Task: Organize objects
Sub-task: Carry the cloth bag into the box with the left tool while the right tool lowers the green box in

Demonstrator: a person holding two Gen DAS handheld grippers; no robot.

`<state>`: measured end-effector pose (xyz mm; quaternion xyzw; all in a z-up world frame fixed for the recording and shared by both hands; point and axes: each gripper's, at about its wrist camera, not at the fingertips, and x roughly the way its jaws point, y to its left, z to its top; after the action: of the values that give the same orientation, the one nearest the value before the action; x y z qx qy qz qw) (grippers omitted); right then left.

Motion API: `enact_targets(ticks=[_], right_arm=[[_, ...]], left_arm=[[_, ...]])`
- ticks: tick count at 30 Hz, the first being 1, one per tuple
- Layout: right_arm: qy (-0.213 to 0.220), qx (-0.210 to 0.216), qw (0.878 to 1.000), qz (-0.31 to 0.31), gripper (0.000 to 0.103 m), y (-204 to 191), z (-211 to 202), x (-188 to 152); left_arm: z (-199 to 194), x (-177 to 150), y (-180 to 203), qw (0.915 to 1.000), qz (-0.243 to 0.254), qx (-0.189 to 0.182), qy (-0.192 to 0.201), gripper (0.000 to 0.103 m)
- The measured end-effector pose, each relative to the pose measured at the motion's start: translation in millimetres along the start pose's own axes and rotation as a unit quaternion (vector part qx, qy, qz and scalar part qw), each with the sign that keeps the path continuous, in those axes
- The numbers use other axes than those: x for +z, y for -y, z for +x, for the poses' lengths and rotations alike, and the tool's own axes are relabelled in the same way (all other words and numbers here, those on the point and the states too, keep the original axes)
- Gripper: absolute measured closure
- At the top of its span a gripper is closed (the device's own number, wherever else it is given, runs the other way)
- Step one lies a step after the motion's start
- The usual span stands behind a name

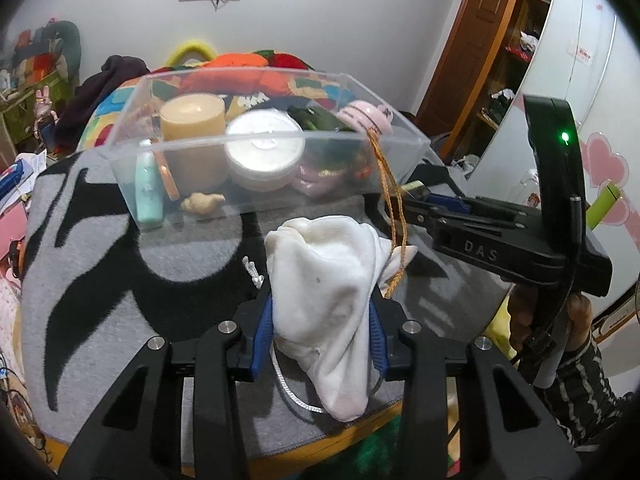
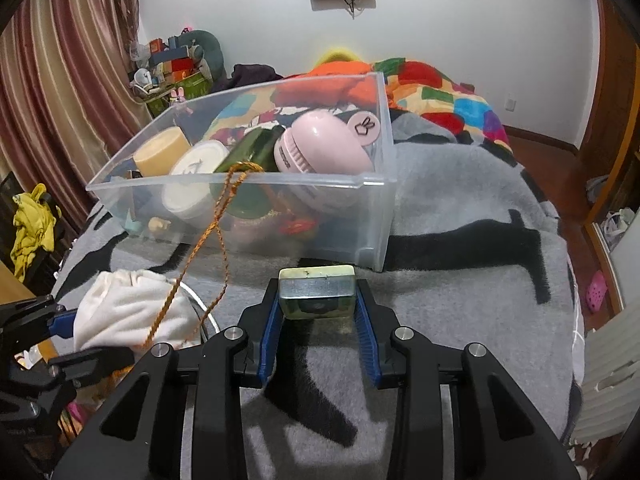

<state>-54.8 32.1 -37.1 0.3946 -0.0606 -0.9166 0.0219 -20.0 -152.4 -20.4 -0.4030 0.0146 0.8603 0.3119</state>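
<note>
A clear plastic bin (image 1: 200, 148) (image 2: 372, 184) stands on the grey and black blanket. It holds a cream jar (image 1: 192, 120), a white lidded tub (image 1: 264, 148), a teal bottle (image 1: 149, 188), a green item and a pink round device (image 2: 320, 148). An orange cord (image 1: 390, 184) (image 2: 218, 216) hangs over its front wall. My left gripper (image 1: 320, 312) is shut on a white cloth (image 1: 324, 280) in front of the bin. My right gripper (image 2: 318, 304) is shut on a small metal tin (image 2: 317, 290), near the bin's right front corner; it also shows in the left wrist view (image 1: 436, 204).
The blanket (image 1: 100, 248) covers a round surface with its edge close in front. A colourful quilt (image 2: 440, 92) lies behind the bin. A white cord (image 1: 288, 392) and a small white piece (image 1: 252, 270) lie by the cloth. Clutter and curtains stand at the left.
</note>
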Motion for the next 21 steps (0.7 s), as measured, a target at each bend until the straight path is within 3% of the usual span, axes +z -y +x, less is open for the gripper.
enact_targets(ticks=[21], right_arm=[[0.043, 0.010, 0.999, -0.005, 0.072, -8, -30, 19]], left_arm=[[-43, 43, -2, 0.9960, 0.003, 0.019, 0.088, 0.063]])
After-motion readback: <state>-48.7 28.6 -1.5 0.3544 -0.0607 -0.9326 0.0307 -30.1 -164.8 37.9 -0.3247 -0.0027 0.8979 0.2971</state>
